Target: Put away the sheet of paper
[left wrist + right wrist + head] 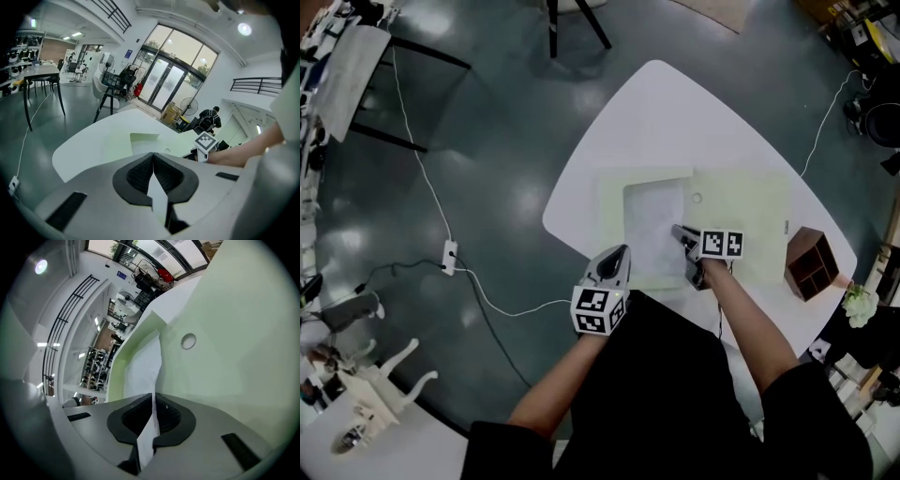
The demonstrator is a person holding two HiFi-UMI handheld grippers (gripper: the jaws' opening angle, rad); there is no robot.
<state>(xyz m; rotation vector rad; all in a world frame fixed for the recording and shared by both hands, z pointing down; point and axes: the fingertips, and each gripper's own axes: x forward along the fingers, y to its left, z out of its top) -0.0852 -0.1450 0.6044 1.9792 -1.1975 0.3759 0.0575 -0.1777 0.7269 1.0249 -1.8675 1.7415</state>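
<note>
Head view: sheet of paper (654, 220) laid on open folder (741, 216), edge pinched by right claw (682, 234); left gripper view: left claw (153, 157) closed, empty; right gripper view: pinch thin, so sheet could be creased or dropped if dragged one-handed.

**A bright hall with a dark, shiny floor**

The floor (487, 141) is dark grey-green and reflects the lamps. A white table (675, 103) with rounded corners stands on it. A white cable (427, 187) runs over the floor to a power strip (448, 255). The walls (220, 70) are white. On the far side are tall glass doors (161, 84) with daylight behind them, and a standing fan (189, 107) is near them. A round ceiling lamp (243, 29) shines above. A dark railing (255, 84) runs along an upper level.
</note>
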